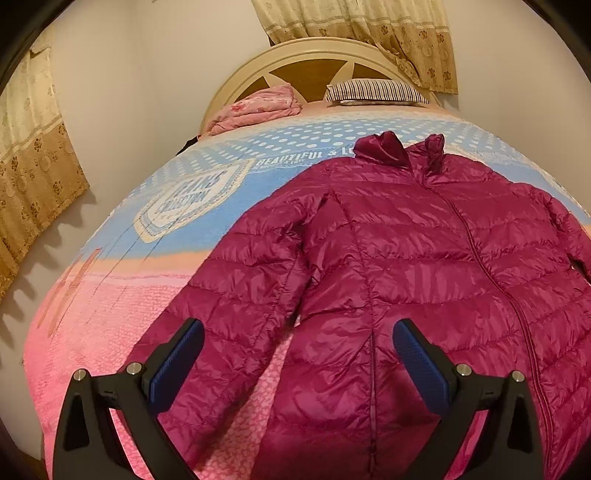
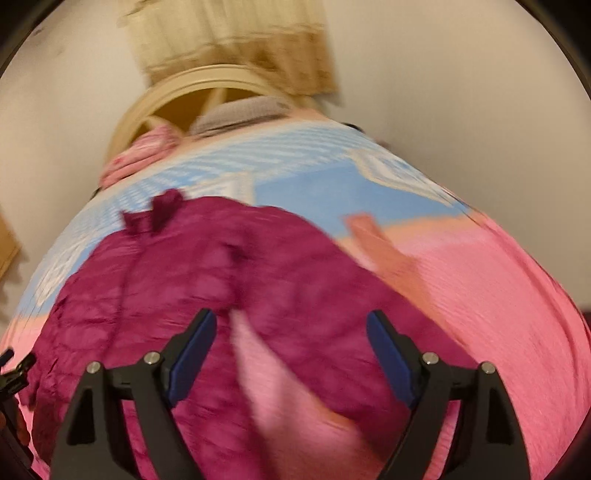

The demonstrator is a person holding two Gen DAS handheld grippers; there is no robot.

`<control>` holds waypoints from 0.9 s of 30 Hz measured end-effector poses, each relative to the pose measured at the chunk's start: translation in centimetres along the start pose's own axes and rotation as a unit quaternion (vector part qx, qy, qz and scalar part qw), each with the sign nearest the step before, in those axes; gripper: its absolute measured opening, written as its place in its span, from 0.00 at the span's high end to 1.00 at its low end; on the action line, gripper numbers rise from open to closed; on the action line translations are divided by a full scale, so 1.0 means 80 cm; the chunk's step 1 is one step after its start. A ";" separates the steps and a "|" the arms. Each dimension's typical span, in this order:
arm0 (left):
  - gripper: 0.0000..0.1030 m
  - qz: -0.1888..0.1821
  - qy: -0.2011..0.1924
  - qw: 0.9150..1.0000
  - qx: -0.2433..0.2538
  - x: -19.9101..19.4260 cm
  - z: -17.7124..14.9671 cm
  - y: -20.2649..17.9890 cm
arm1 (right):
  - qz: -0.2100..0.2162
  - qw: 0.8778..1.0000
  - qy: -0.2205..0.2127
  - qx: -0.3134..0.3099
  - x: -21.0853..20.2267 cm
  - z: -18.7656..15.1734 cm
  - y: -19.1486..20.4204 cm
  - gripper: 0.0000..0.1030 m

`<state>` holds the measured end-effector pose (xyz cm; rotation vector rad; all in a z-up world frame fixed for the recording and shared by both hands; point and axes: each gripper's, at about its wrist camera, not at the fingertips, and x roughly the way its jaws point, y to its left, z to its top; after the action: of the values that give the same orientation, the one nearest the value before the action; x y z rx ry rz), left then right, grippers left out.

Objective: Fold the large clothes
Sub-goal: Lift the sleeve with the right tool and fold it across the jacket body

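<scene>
Lying flat, front up, on the bed (image 1: 110, 295): one magenta quilted jacket (image 1: 406, 258), sleeves spread, bare bedspread beyond both sleeve edges. Left claw (image 1: 297, 339) and right claw (image 2: 291, 332) both gape, empty, above its hem. Headboard (image 1: 236, 79), striped pillow (image 1: 376, 90), curtains (image 1: 369, 26) behind.

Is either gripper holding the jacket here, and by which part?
Nothing is held. The left gripper and right gripper are both open above the magenta jacket, which lies spread flat on the bed.
</scene>
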<state>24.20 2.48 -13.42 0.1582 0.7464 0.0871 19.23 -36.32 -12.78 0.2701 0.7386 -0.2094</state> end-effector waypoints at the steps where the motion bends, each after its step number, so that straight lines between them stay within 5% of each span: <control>1: 0.01 -0.001 0.001 1.000 0.001 0.002 0.001 -0.002 | -0.015 1.000 0.007 0.016 -0.002 -0.005 -0.018 0.17; 8: 0.01 -0.006 -0.006 1.000 0.018 0.000 0.007 -0.025 | -0.051 0.993 0.064 0.082 0.006 -0.047 -0.086 0.27; 12: 0.01 -0.003 -0.006 1.000 0.022 -0.002 0.009 -0.029 | -0.034 0.992 0.084 0.084 0.025 -0.052 -0.089 0.44; 15: 0.01 0.000 -0.005 1.000 0.022 -0.004 0.010 -0.026 | -0.024 0.993 0.092 0.069 0.040 -0.049 -0.085 0.85; 20: 0.01 0.007 -0.013 1.000 0.023 -0.007 0.014 -0.015 | -0.041 0.998 0.050 0.011 0.021 -0.030 -0.064 0.88; 27: 0.01 0.009 -0.027 1.000 0.012 -0.009 0.037 -0.009 | -0.017 0.996 -0.014 -0.088 -0.009 0.030 0.029 0.89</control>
<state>25.75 1.37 -10.90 0.1890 0.6916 0.0908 20.87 -34.80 -10.22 0.0875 0.7295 -0.1791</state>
